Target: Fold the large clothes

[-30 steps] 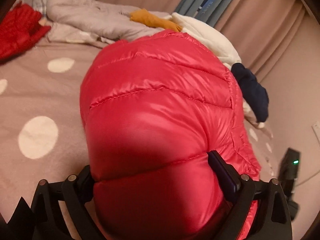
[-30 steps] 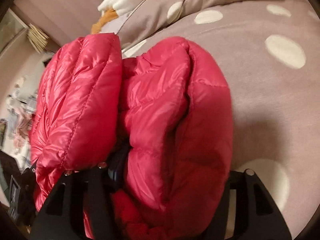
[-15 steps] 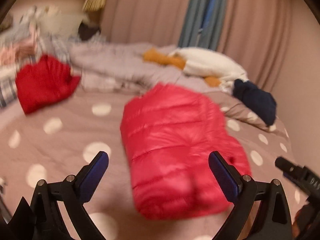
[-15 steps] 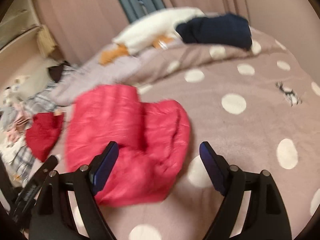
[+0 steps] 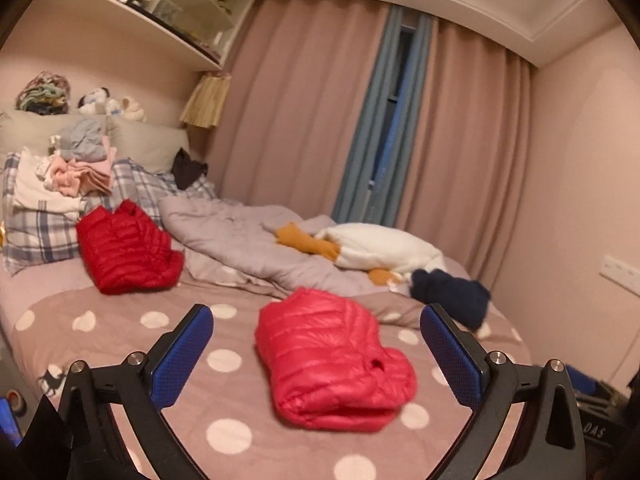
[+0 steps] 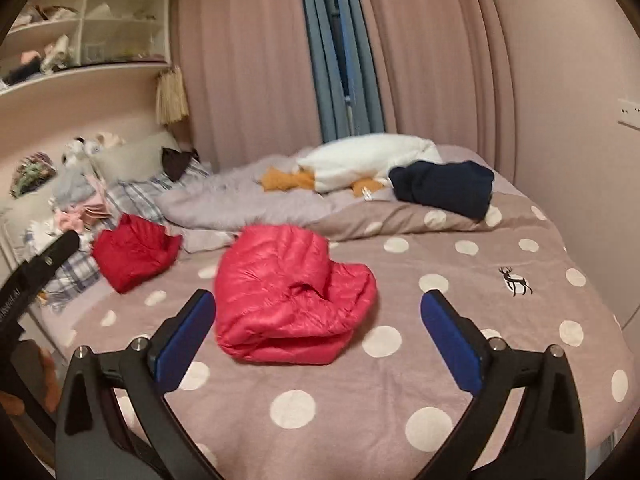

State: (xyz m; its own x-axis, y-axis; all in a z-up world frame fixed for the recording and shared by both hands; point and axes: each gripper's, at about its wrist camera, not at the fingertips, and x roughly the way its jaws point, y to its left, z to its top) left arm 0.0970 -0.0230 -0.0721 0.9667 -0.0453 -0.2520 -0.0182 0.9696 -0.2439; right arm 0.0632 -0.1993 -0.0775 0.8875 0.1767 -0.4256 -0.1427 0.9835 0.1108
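Note:
A folded pink-red down jacket lies on the polka-dot bed cover. Well back from it and above the bed, my left gripper stands open with nothing between its blue pads. My right gripper is likewise pulled back, its jaws opening wide and empty. A second folded red down jacket rests further up the bed by the plaid pillow. The left gripper's black body shows at the left edge of the right wrist view.
A crumpled grey quilt, a white and mustard plush toy and a navy garment lie at the far side. Folded clothes are stacked on pillows by the headboard. Curtains and a wall bound the bed.
Both grippers let go of the pink-red jacket and drew back and up from it, jaws spreading wide. The jacket now lies folded on the bed.

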